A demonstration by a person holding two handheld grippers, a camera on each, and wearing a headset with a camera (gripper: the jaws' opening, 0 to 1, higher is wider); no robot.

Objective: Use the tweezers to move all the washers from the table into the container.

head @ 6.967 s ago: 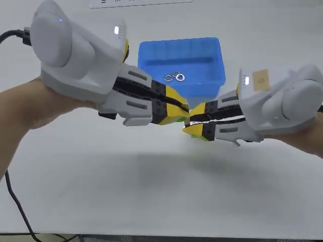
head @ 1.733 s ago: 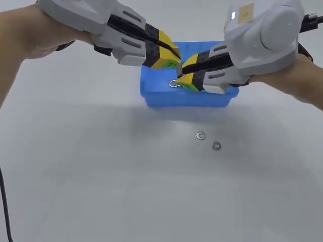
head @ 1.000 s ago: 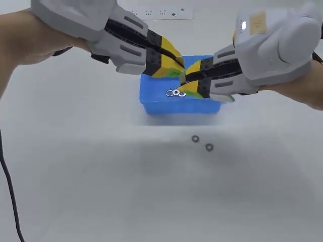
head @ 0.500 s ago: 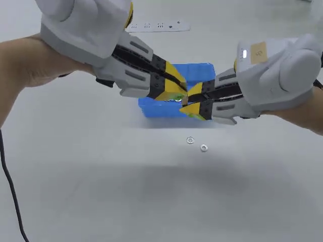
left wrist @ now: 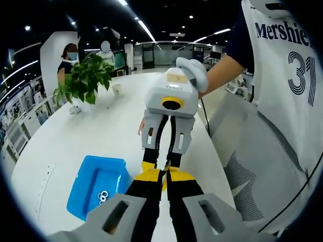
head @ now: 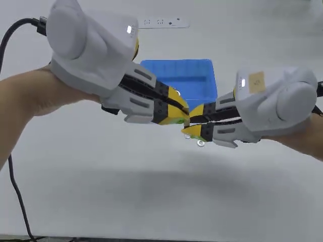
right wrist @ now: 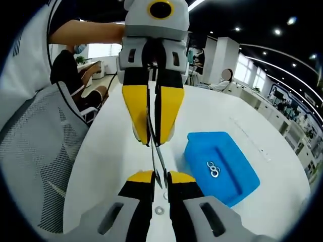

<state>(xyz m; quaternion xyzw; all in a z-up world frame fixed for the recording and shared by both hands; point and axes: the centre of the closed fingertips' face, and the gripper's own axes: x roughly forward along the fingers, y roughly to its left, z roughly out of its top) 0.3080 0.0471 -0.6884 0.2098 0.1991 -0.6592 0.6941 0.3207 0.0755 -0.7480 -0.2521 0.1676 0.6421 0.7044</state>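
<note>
- Blue container point(head: 197, 91) holds washers point(right wrist: 213, 169); its near edge sits just behind the gripper tips.
- Left gripper point(head: 182, 117) and right gripper point(head: 191, 127) both clamp the tweezers point(right wrist: 154, 146).
- 2 loose washers point(head: 201, 143) lie on the open table point(head: 151, 201) beneath the tips.

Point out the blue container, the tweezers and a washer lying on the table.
blue container point(head: 176, 62), head view, its far rim.
tweezers point(right wrist: 155, 151), right gripper view, mid-shaft.
washer point(right wrist: 159, 210), right gripper view, its ring.

Bright overhead light w/ soft shadow on table point(head: 166, 186), gripper views fisheye-bent at edges.
</note>
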